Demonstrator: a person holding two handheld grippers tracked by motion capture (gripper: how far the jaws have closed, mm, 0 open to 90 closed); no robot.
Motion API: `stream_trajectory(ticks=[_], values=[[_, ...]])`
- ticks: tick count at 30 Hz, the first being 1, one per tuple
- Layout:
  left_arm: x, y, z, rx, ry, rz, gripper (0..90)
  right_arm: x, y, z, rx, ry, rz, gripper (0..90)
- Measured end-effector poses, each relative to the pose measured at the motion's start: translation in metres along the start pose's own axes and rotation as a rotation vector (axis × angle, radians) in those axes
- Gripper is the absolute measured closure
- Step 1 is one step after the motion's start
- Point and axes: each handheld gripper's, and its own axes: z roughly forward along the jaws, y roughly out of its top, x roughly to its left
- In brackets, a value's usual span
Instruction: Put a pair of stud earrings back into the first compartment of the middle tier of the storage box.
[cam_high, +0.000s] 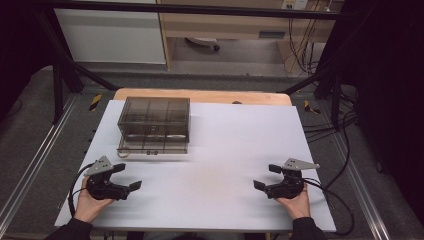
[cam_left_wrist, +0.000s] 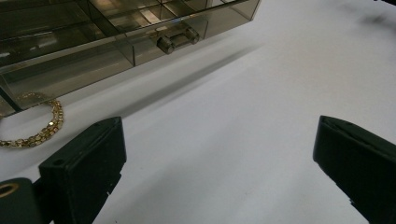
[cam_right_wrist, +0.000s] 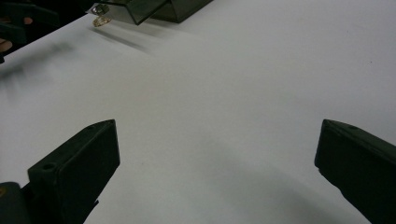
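Note:
A smoky clear drawer box with inner dividers stands on the white table, left of centre. The left gripper view shows its front and a round drawer knob. A gold chain bracelet lies at the box's near left corner, also seen as a gold chain bracelet at the left. My left gripper rests near the front left, open and empty, a little short of the bracelet. My right gripper sits at the front right, open and empty, far from the box.
A wooden tabletop edge shows behind the white sheet. Black frame bars and cables flank the table. Wide bare white surface lies between the two grippers.

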Motion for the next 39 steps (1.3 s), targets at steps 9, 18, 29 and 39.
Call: stream_trajectory(ticks=[9,18,29,39], values=[[0.001,0.0,0.0,0.0,0.003,0.0,2.2,0.0,0.0,0.0,0.001,0.0,-0.001,0.6],[0.004,0.001,-0.003,0.009,0.014,-0.003,2.3,0.0,0.0,-0.001,0.002,0.001,-0.006,0.6],[0.008,-0.001,-0.008,0.028,0.034,0.0,2.3,0.0,0.0,0.0,0.007,0.001,-0.007,0.6],[0.017,-0.002,-0.014,0.041,0.07,-0.02,2.7,0.0,-0.001,0.002,0.019,-0.002,-0.009,0.6]])
